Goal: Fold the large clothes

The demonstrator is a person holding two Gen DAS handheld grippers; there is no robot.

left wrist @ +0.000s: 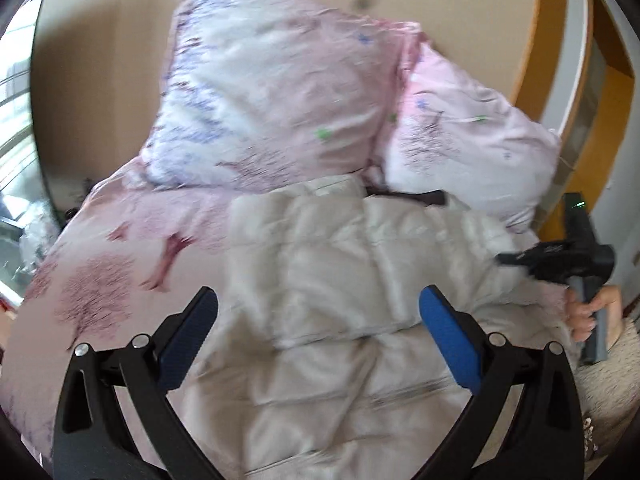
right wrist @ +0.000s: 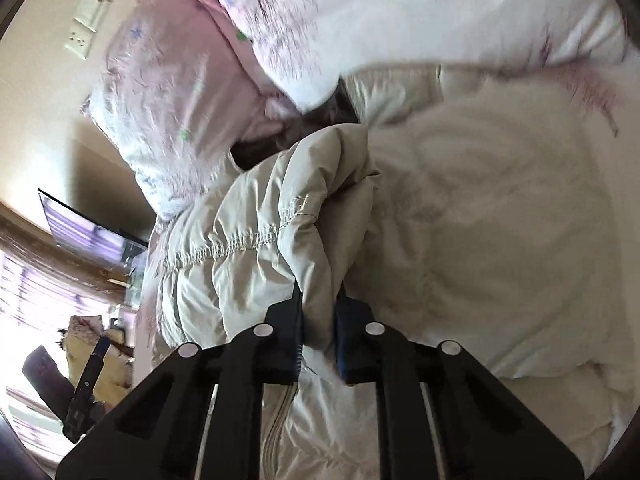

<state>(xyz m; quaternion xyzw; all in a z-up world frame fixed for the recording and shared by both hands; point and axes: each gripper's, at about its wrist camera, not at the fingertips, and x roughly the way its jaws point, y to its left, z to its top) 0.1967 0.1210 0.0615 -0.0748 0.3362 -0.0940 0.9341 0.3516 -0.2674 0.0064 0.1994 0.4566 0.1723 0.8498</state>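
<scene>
The right tongs (right wrist: 318, 334) are pinched nearly shut on a bunched fold of the pale puffer jacket (right wrist: 256, 240), the blue pads pressing cloth from both sides, so this hand has the garment. The left tongs (left wrist: 318, 320) stand spread as wide as they go, nothing between the pads, hovering over the jacket's quilted panels. The jacket lies spread across the bed (left wrist: 120, 240), on the pink tree-print cover, its far end close under the two pink pillows (left wrist: 272, 92), and a dark strip shows at that end, perhaps its collar lining. The step in hand looks like taking a second hold so the coat can be folded over. To do it well, the left tongs should come down on an edge or seam rather than on the flat of a panel, taking enough padding that the slippery shell cannot slide out, and then both hands should lift together, keeping the fold line straight and clear of the pillows.
</scene>
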